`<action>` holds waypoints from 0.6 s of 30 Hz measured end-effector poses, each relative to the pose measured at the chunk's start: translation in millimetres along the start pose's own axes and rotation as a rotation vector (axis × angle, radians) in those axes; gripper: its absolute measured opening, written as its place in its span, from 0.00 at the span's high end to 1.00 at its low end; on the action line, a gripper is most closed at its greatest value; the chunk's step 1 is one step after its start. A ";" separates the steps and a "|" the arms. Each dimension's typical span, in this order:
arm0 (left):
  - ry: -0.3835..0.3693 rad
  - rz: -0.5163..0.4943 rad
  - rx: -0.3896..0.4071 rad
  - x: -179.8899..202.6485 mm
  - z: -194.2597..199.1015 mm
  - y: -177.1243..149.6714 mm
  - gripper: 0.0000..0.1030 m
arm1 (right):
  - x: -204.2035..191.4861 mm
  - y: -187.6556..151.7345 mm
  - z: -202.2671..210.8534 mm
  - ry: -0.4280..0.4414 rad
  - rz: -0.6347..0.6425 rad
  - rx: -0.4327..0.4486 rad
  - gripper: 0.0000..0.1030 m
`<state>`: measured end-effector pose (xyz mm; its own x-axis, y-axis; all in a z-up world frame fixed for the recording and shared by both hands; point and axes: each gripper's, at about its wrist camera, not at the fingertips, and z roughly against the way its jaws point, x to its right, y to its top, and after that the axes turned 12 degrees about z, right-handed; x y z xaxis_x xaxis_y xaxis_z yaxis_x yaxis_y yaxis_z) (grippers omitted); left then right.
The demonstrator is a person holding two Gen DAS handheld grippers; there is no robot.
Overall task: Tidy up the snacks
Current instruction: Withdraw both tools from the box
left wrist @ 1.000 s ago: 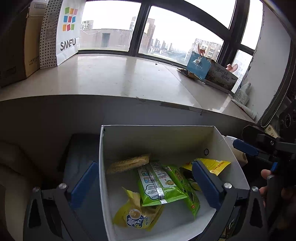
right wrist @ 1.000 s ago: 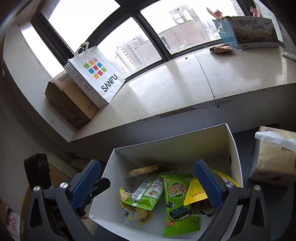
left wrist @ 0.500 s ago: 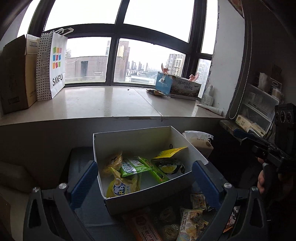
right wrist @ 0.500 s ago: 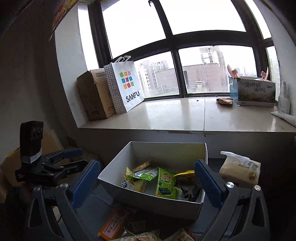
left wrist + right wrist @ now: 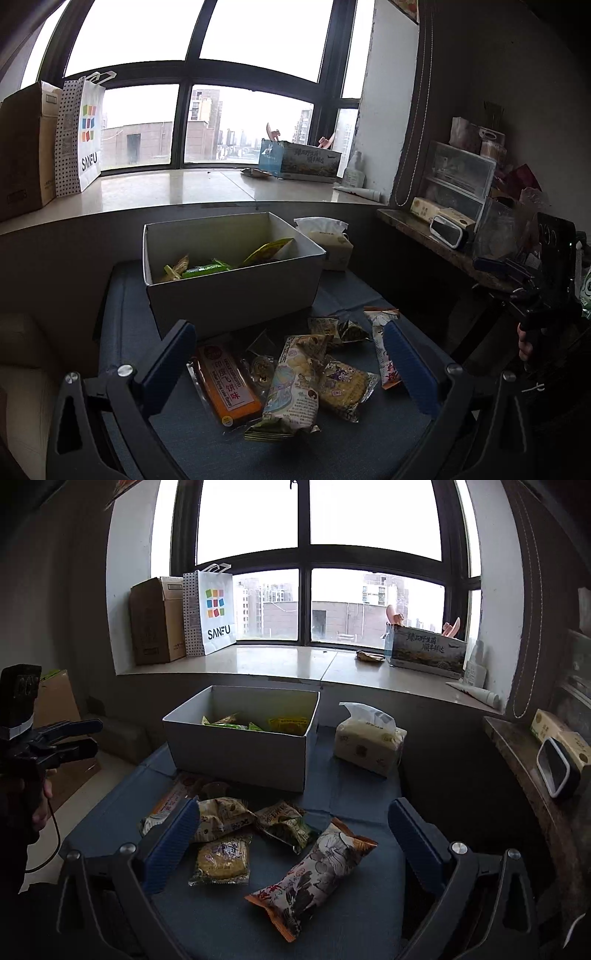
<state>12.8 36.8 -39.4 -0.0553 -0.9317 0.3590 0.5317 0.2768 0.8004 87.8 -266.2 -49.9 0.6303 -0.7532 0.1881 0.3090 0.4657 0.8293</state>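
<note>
Your clearest writing is "SANFU" on the white shopping bag (image 5: 216, 613) standing on the far windowsill, next to a brown carton (image 5: 155, 620); Chinese characters run along the printed box (image 5: 424, 650) at the sill's right end, and the orange flat packet (image 5: 225, 384) carries Chinese print plus a small English line too fine to read. Your left claw (image 5: 288, 365) is spread wide, holding nothing, its blue pads (image 5: 168, 363) flanking the loose snacks on the blue table (image 5: 122, 295): the orange packet, a pale illustrated bag (image 5: 291, 387) and a yellow cracker pack (image 5: 343, 384). Your right claw (image 5: 291, 838) is equally spread and empty, with a long orange-ended snack bag (image 5: 317, 875) lying between its fingers. The white box (image 5: 240, 746) sits farther back on the table, green and yellow packets showing inside, a tissue pack (image 5: 369, 738) just to its right. Only the left view shows the orange packet fully and the shelf clutter far right; in the right view that packet is mostly hidden behind the left pad, but you see the long bag whole.
</note>
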 end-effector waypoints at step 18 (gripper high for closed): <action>0.053 0.102 -0.017 -18.2 -14.0 -12.2 0.00 | 45.8 -81.7 -125.3 0.096 -0.348 -0.353 0.00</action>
<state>19.2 47.1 -62.4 0.0446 -0.9100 0.4122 0.5462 0.3677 0.7526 180.6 -280.5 -175.0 0.5049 -0.8532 -0.1305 0.7239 0.3362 0.6025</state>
